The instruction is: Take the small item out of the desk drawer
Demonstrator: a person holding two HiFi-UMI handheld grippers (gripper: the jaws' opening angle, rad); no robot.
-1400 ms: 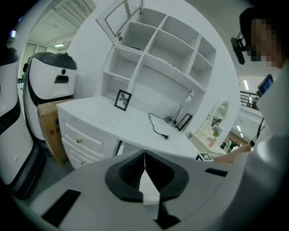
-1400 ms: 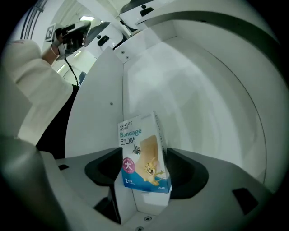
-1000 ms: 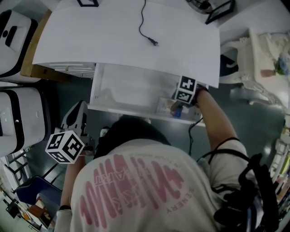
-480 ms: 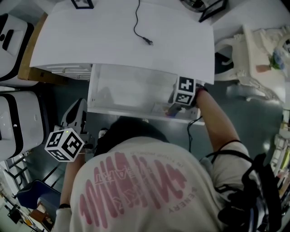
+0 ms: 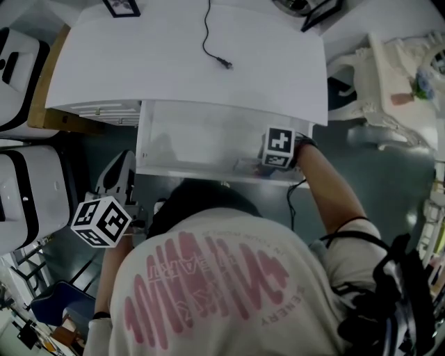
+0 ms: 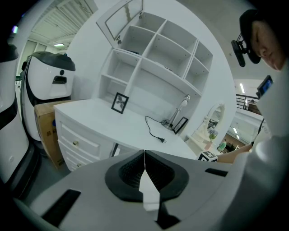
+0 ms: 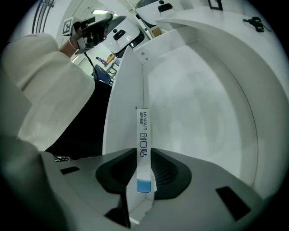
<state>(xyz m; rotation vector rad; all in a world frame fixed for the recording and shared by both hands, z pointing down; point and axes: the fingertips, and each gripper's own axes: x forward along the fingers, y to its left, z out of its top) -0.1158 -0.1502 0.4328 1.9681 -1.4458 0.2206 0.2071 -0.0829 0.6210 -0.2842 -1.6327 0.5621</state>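
Observation:
The white desk drawer (image 5: pixel 195 132) stands pulled out under the desk top (image 5: pixel 174 62). My right gripper (image 5: pixel 263 167) reaches down into its near right corner. In the right gripper view a narrow white box with a blue patch (image 7: pixel 143 135) stands upright between the jaws of the right gripper (image 7: pixel 143 169); the jaws are closing and the black pads sit against both its sides. The drawer floor (image 7: pixel 203 103) behind it is bare. My left gripper (image 5: pixel 117 179) hangs outside the drawer at the lower left. Its jaws are shut on nothing in the left gripper view (image 6: pixel 144 158).
A black power cable with plug (image 5: pixel 226 64) lies on the desk top, with picture frames (image 5: pixel 119 7) at its far edge. White machines (image 5: pixel 24 188) stand to the left of the desk, and a white chair with clutter (image 5: pixel 396 90) to the right.
The right gripper has shifted slightly left and deeper into the drawer's corner. The blue item that showed below its cube is now hidden under it. The left gripper has stayed put.

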